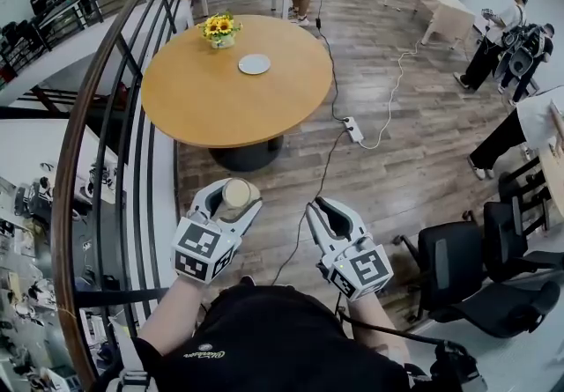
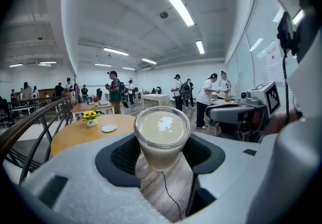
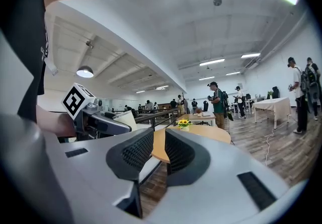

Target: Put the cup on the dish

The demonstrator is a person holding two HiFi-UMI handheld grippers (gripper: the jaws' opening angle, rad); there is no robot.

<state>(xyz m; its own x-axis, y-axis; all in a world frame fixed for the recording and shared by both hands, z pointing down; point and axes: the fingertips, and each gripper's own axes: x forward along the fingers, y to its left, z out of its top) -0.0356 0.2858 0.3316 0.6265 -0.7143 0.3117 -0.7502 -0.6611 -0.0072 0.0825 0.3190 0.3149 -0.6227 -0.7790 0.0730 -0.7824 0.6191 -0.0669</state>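
Left claw point(image 1: 235, 196) gripping cup point(image 2: 162, 140); right claw point(image 1: 333, 210) narrowly apart, empty

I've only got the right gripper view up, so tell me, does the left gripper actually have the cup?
Observer: Yes, the left gripper has its fingers clamped on the cup, upright, with pale liquid nearly to the rim.
Operator: Where's the dish?
Observer: The dish lies bare on the round table, beside the flowers.
Operator: Anything close on my right?
Observer: A black office chair stands there on the floor.
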